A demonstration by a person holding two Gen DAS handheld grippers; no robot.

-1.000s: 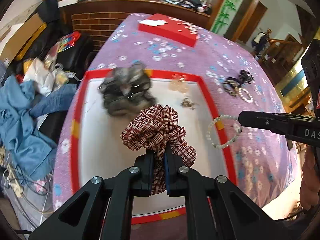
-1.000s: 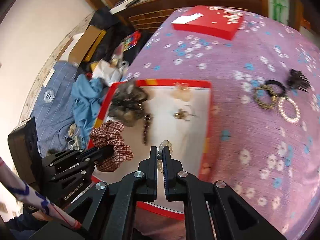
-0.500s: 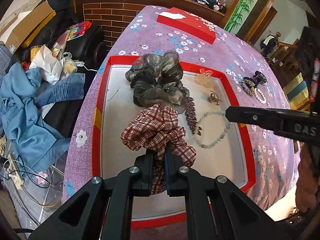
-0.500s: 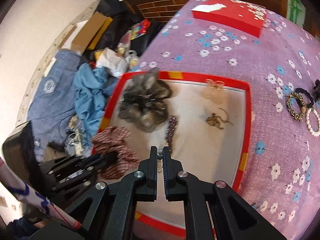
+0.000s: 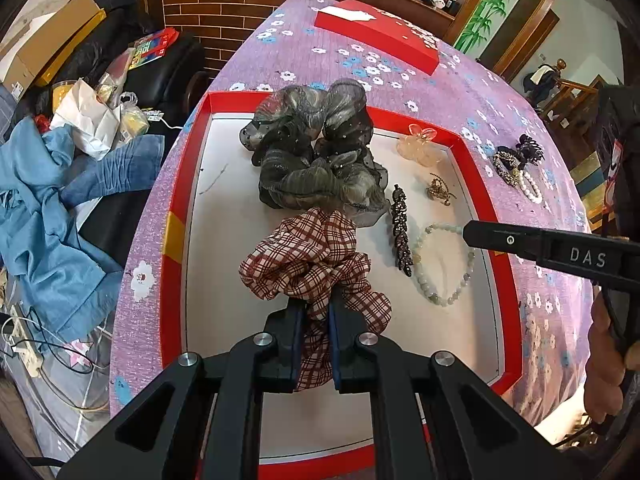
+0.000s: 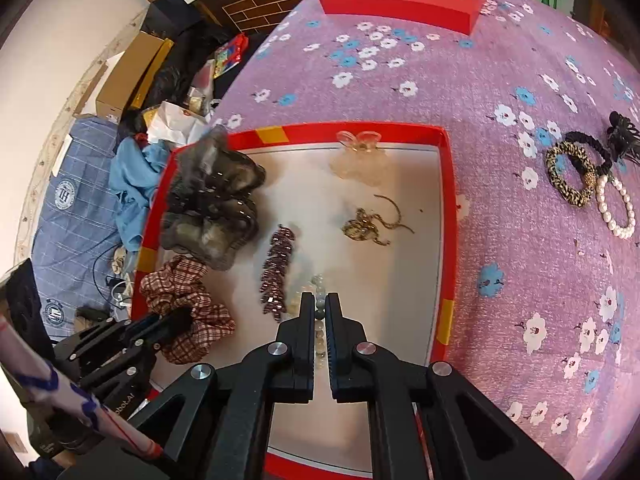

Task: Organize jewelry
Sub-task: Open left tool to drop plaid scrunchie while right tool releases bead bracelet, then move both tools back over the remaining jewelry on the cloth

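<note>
Clutter fills the floor at left: blue clothes (image 5: 48,200), cardboard box (image 5: 44,48). Your left gripper (image 5: 316,312) clamps the plaid scrunchie (image 5: 308,260) over the red-rimmed tray (image 5: 172,208); your right gripper (image 6: 319,308) pinches the bead bracelet (image 5: 440,272) there, on the purple floral cloth (image 6: 520,280).

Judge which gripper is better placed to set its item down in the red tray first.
Right, probably. The right gripper holds the pale bead bracelet, whose loop looks already draped on the red tray floor. The left gripper holds the plaid scrunchie, bunched above its fingers.
</note>
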